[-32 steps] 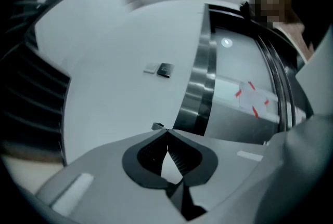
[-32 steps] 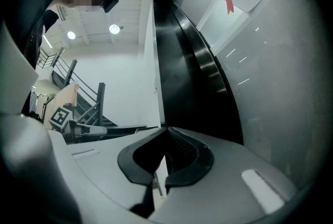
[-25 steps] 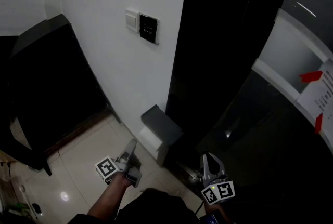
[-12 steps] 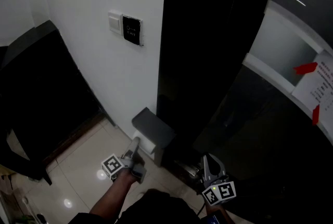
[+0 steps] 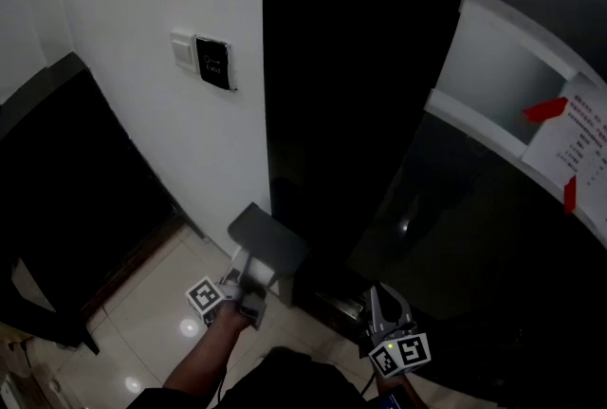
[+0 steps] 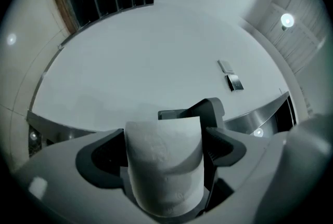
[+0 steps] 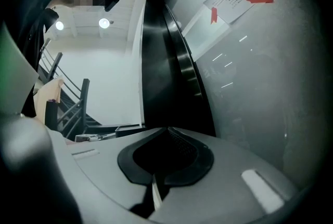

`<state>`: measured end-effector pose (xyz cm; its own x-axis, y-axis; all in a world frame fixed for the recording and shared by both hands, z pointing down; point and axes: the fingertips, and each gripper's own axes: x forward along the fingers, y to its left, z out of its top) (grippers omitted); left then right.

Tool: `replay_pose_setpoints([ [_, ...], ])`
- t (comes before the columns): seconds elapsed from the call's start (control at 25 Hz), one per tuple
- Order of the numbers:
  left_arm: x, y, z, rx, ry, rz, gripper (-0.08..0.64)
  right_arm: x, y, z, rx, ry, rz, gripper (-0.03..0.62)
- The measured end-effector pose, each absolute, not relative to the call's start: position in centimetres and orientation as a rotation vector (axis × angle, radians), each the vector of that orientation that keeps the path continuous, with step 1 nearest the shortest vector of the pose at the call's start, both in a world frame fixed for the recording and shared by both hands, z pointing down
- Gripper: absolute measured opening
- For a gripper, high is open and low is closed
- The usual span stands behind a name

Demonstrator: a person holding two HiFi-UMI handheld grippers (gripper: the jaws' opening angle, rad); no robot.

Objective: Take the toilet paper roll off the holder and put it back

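Observation:
The white toilet paper roll (image 6: 164, 166) hangs under the dark grey holder (image 5: 268, 239) on the white wall. It fills the space between the jaws of my left gripper (image 6: 165, 137). Those jaws have just been opening and stand wide on either side of the roll, with a thin gap at the right pad (image 6: 225, 146). In the head view my left gripper (image 5: 245, 276) reaches in level under the holder, where a bit of the roll (image 5: 252, 265) shows. My right gripper (image 5: 379, 298) hangs low by the black panel. Seen in its own view, the right gripper (image 7: 167, 130) is shut and holds nothing.
A white switch plate (image 5: 182, 51) and a black card panel (image 5: 212, 64) sit higher on the wall. A glossy black column (image 5: 332, 94) stands right of the holder. A dark cabinet (image 5: 66, 170) stands at the left, on the tiled floor (image 5: 142, 322). A taped notice (image 5: 577, 146) hangs at the far right.
My left gripper has moved forward from the floor side up to the holder, and its jaws have spread around the roll. The right gripper has hardly moved.

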<state>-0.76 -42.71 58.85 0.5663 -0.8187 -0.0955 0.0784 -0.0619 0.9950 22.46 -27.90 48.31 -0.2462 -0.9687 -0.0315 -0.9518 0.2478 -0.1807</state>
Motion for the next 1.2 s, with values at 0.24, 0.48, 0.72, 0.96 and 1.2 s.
replay_pose_setpoints([
  [0.24, 0.3, -43.2, 58.9, 1.387, -0.566, -0.884, 0.456, 23.3, -27.4, 48.5, -1.863, 2.325, -0.213, 0.012],
  [0.48, 1.6, -42.1, 59.0, 1.386, -0.553, -0.9, 0.451, 23.9, -27.0, 48.3, -1.87, 2.325, -0.204, 0.012],
  [0.72, 4.2, -39.9, 58.6, 1.396, -0.516, -0.885, 0.449, 24.9, -26.4, 48.4, -1.877, 2.325, -0.207, 0.012],
  [0.96, 6.2, -37.9, 58.7, 1.366, -0.476, -0.879, 0.448, 25.5, -25.7, 48.0, -1.863, 2.333, -0.197, 0.012],
  [1.2, 8.7, -35.1, 58.7, 1.377, -0.418, -0.818, 0.446, 26.4, -24.6, 47.8, -1.869, 2.313, -0.184, 0.012],
])
